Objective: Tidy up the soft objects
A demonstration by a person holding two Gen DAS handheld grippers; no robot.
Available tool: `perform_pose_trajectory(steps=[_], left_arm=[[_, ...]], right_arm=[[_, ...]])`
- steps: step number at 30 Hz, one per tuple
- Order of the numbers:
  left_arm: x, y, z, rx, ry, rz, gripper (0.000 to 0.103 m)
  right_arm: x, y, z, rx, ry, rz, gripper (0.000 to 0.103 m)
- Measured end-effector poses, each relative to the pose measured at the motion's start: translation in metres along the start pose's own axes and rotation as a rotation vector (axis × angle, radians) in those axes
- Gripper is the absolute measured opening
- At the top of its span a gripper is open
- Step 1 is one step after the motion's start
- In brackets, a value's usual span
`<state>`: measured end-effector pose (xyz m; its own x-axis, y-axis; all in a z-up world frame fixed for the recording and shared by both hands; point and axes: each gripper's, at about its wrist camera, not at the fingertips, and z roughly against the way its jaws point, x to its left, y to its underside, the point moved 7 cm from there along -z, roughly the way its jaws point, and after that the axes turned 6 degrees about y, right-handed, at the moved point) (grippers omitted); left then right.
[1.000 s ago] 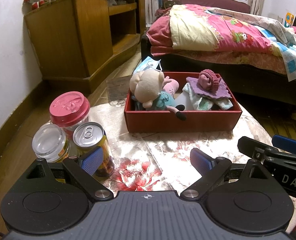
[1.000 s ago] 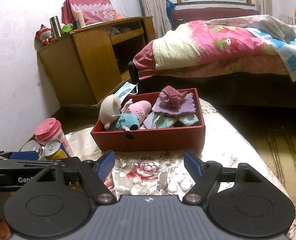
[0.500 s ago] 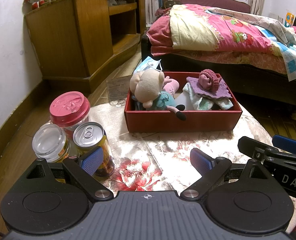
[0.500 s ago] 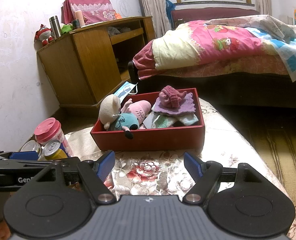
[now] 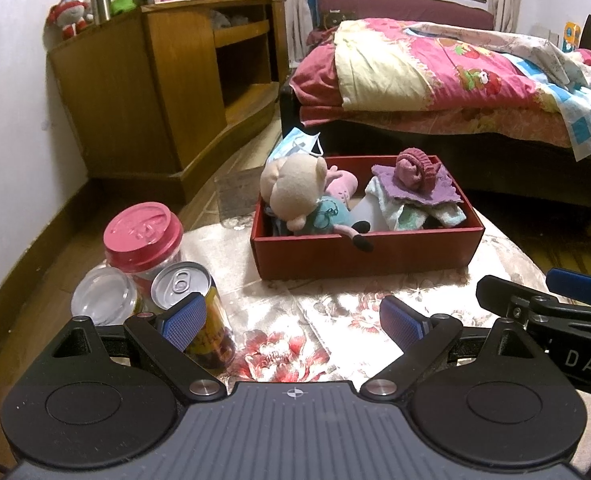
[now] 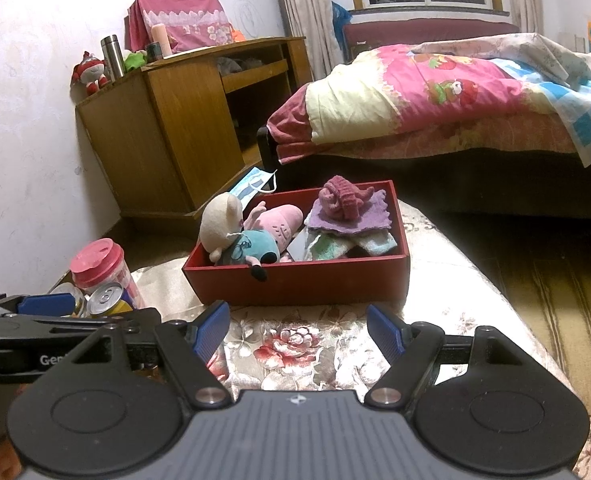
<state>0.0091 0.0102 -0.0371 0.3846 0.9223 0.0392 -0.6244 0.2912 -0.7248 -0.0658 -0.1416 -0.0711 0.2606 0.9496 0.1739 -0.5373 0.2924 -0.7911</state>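
Both sets of tongs hover low over the flowered bench (image 5: 375, 300), at six o'clock from the red box (image 5: 367, 254), spread wide with nothing between the blue pads. The left tongs (image 5: 291, 322) and the right tongs (image 6: 297, 330) sit side by side, each facing the box, probably because the sorting looks finished. The plush doll (image 5: 295, 196) lies in the box's nine o'clock half, one leg over the front wall. The folded cloths (image 5: 415, 204), with a knitted maroon piece (image 5: 413, 168) on top, fill the three o'clock half. A face mask (image 5: 295, 144) hangs at the far left corner. The hard things, a pink-lidded jar (image 5: 143, 236) and a can (image 5: 183, 284), stay outside at nine o'clock, apparently kept apart from the soft goods.
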Motion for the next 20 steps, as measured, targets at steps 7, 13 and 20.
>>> perform_pose_trajectory(steps=[7,13,20], left_arm=[[-0.0021,-0.0018,-0.0009,-0.001,0.016,-0.024,0.09],[-0.0022,-0.0014,-0.0038,0.009,0.053,-0.011,0.091],[0.0005,-0.0027,-0.0028,-0.014,0.039,0.008,0.097]], right_arm=[[0.001,-0.0001,0.0005,-0.005,0.001,-0.002,0.048],[0.0015,0.0002,0.0015,-0.009,-0.003,-0.009,0.048],[0.0014,-0.0007,0.0034,-0.022,-0.009,-0.018,0.048]])
